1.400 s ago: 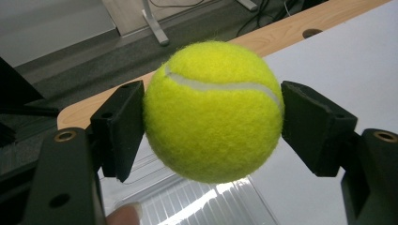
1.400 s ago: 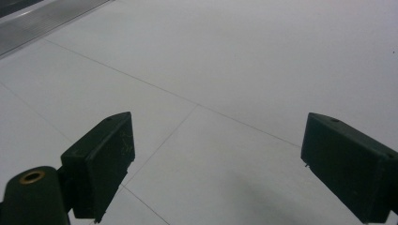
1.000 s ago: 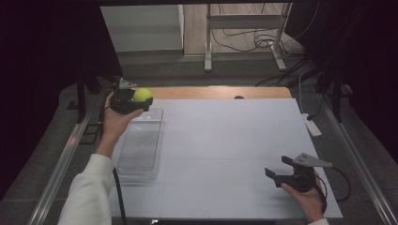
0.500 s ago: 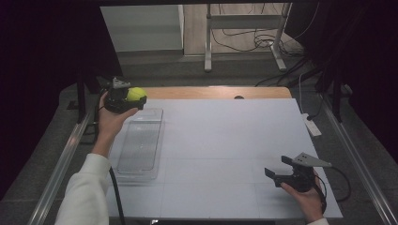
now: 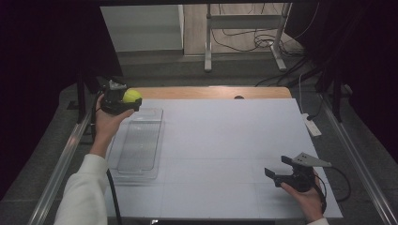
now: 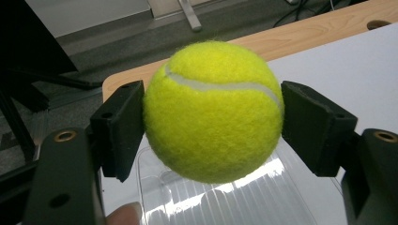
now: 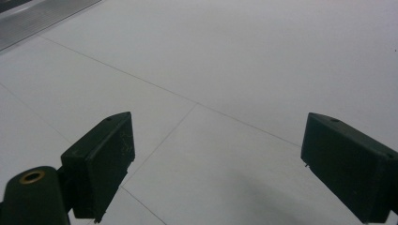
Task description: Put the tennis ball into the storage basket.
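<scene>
Since 1 second ago, left gripper [image 5: 126, 99] and its ball have drifted slightly left and away from the person, toward the table's far-left corner; right gripper [image 5: 284, 171] has not shifted.

Left jaws pinch the tennis ball [image 6: 213, 110] from both sides, pads touching the felt, seam running across the top. Ball is held in the air, off every surface.

Clear tray [image 5: 141, 145] lies on the white table [image 5: 234, 136], long axis running away from the person. Its far end sits just below and toward the person from the ball.

Right jaws spread wide, nothing between them, hovering over bare table at the near right, well apart from the tray.

Left hand [image 5: 107, 124] is clearly the nearer one. Judgement: a drop into the tray would need the ball brought back toward the person and lowered.
</scene>
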Motion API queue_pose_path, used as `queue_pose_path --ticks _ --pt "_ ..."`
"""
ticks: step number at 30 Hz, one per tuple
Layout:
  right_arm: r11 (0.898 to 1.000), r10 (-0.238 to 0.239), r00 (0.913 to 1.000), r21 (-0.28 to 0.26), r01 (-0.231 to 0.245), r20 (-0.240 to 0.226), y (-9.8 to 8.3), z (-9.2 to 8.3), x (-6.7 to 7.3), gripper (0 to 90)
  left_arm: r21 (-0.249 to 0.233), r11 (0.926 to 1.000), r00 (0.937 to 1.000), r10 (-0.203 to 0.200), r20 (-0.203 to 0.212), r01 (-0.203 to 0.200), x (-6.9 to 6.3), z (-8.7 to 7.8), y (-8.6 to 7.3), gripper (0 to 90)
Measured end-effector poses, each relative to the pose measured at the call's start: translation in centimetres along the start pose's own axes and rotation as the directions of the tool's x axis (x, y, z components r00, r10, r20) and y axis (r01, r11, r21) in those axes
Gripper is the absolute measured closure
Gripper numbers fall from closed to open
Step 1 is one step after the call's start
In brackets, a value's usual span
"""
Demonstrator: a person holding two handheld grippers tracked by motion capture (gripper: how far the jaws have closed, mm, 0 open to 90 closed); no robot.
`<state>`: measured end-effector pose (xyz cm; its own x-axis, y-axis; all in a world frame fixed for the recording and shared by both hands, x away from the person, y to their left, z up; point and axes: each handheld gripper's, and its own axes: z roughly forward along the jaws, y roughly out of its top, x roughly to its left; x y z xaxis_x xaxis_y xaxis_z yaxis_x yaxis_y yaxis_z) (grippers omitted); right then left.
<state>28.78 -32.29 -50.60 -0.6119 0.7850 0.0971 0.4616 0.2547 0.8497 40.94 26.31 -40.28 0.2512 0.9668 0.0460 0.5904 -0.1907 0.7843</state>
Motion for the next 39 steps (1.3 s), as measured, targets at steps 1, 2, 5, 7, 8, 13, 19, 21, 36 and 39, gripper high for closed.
queue_pose_path --ticks 1,2,5,7,8,13,19,21,36,39 --pt "1.0 0.0 1.0 0.0 0.0 0.0 0.0 0.0 0.0 10.2 0.004 1.0 1.0 0.0 -0.003 0.0 0.0 0.1 -0.1 26.9" --pt "1.0 0.001 1.0 -0.002 -0.001 -0.001 0.0 0.0 0.0 10.2 0.006 1.0 1.0 -0.001 -0.004 0.001 0.1 0.1 -0.1 26.9" --pt "1.0 -0.001 1.0 0.0 0.001 0.0 0.0 0.0 0.0 10.2 0.015 0.9999 1.0 0.0 -0.008 0.001 0.2 0.3 -0.4 26.9" --pt "1.0 -0.001 1.0 0.001 0.001 0.0 0.0 0.0 0.0 10.2 0.023 0.9997 0.9999 0.001 -0.011 -0.001 0.2 0.5 -0.5 26.9" --pt "1.0 0.0 1.0 -0.001 0.0 -0.001 0.0 0.0 0.0 10.3 0.027 0.9996 0.9999 0.001 -0.013 0.0 0.3 0.6 -0.6 26.9" --pt "1.0 -0.001 1.0 0.001 0.001 -0.001 0.0 0.0 0.0 10.3 0.042 0.9991 0.9998 -0.005 -0.02 0.006 0.6 1.0 -1.0 26.9" --pt "1.0 -0.001 1.0 0.002 0.001 0.0 0.0 0.0 0.0 10.2 0.058 0.9983 0.9997 -0.003 -0.024 0.005 0.7 1.4 -1.4 26.9" --pt "1.0 -0.002 1.0 0.002 0.002 0.0 0.0 0.0 0.0 10.3 0.063 0.998 0.9997 -0.002 -0.026 0.004 0.7 1.5 -1.5 26.9" --pt "1.0 0.0 1.0 0.001 0.0 -0.001 -0.1 0.1 -0.1 10.2 0.105 0.9945 0.9996 0.006 -0.026 -0.004 0.6 2.8 -2.4 26.9" --pt "1.0 0.001 1.0 0.002 -0.001 -0.002 -0.1 0.1 -0.1 10.2 0.112 0.9937 0.9997 0.013 -0.022 -0.01 0.5 2.9 -2.4 26.9"
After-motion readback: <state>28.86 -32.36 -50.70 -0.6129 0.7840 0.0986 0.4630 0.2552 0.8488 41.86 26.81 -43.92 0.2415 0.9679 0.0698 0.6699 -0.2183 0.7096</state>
